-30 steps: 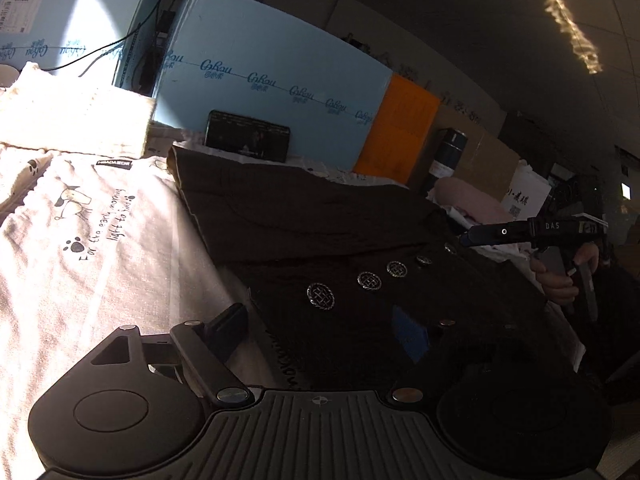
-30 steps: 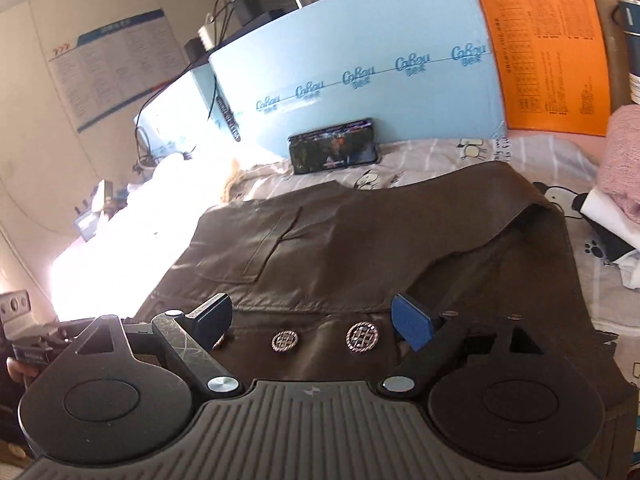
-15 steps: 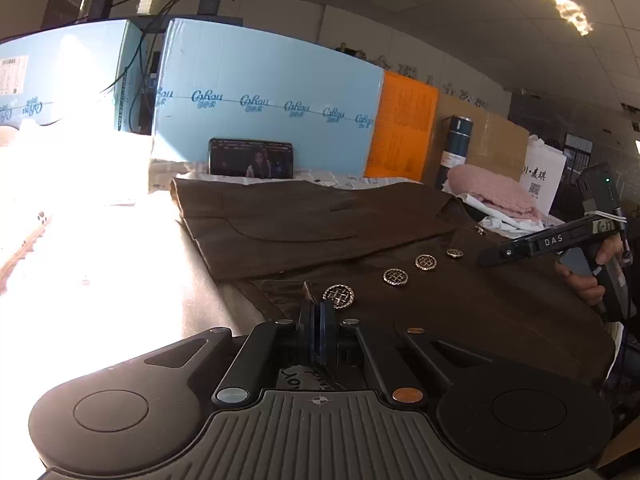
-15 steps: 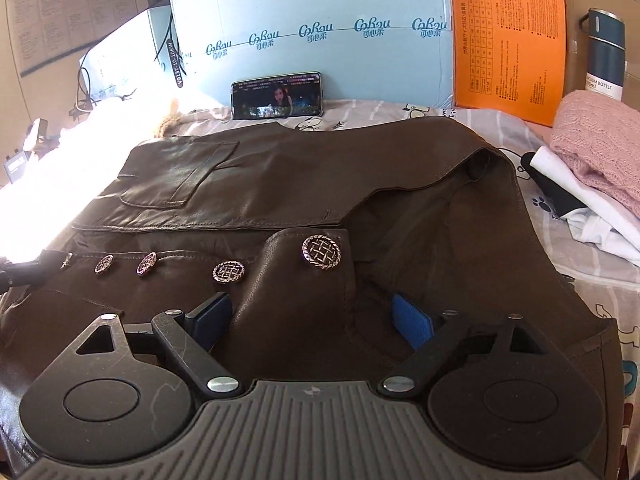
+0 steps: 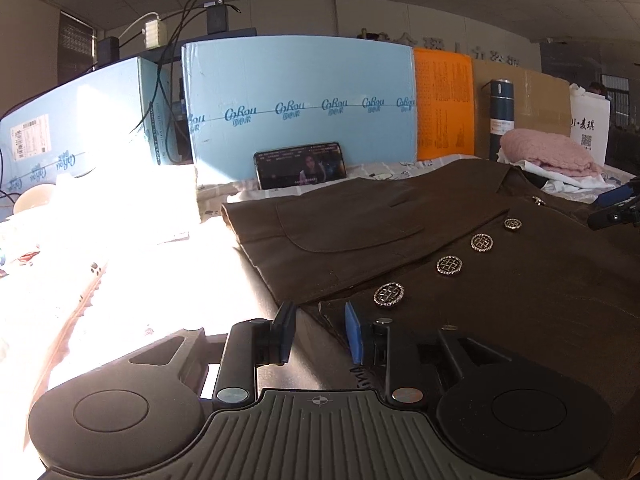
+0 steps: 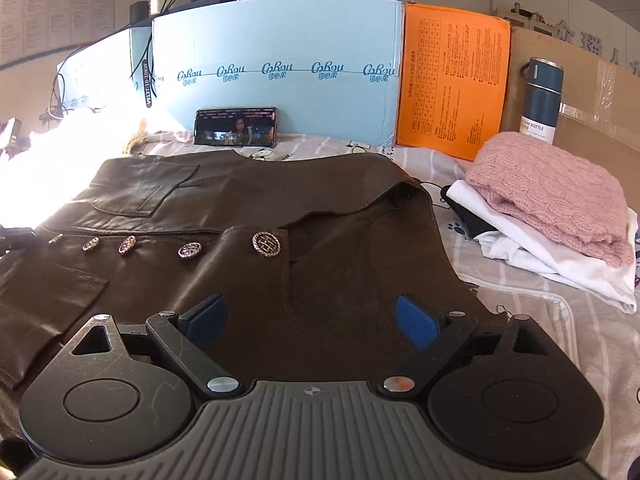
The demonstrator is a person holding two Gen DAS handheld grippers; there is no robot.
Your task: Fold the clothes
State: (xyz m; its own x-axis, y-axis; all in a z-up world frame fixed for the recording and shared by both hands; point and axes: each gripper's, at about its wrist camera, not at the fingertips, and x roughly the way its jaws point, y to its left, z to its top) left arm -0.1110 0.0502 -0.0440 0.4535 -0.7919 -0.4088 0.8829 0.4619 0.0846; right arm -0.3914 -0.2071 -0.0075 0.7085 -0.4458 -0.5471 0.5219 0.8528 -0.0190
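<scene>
Jacket (image 6: pixel 248 280) brown, one, flat on bed | buttons: five silver | left tool (image 5: pixel 320 330) opening, hem corner between pads, unpinched | right tool (image 6: pixel 312 316) opening wide over jacket, nothing gripped

Harsh sunlight from left blows out bedding (image 5: pixel 120 240), rest dim w/ fisheye bending at edges, focus sharp.

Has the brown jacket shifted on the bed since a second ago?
Cannot tell. The brown jacket lies below the phone in every frame, but both cameras moved, so any apparent shift may be theirs.
</scene>
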